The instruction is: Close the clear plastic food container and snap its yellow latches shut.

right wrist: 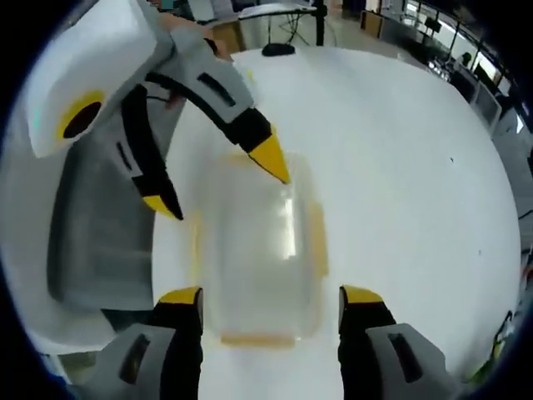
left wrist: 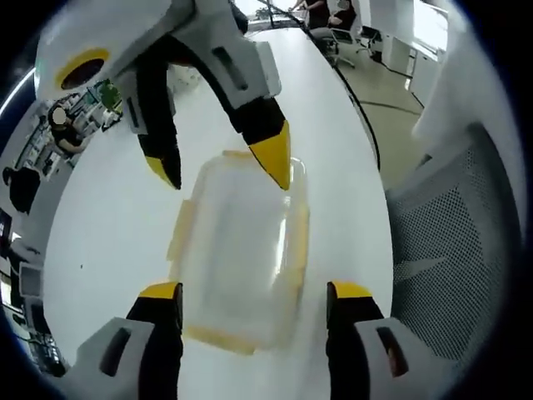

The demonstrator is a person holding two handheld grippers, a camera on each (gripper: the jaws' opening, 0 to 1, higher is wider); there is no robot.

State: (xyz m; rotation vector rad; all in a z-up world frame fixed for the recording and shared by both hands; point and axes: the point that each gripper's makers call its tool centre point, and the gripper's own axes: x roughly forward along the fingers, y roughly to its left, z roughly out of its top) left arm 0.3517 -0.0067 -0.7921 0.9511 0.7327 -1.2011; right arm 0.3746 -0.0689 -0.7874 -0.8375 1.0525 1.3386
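The clear plastic container [left wrist: 241, 250] lies flat on the white table [left wrist: 125, 217] with its lid on top; yellow latches [left wrist: 180, 229] run along its sides and ends. The picture is too blurred to tell whether the latches are snapped down. My left gripper [left wrist: 256, 293] is open and straddles the container's near end. My right gripper [left wrist: 218, 165] comes in from the far side, open, with one yellow tip over the container's far edge. In the right gripper view the container [right wrist: 258, 250] sits between the open right gripper [right wrist: 271, 297] and the open left gripper [right wrist: 216, 182].
A grey mesh chair [left wrist: 450, 233] stands close beside the table's edge, also seen as the chair [right wrist: 92, 233]. A small dark object [right wrist: 277, 50] lies at the table's far end. People [left wrist: 316, 12] and desks are in the background.
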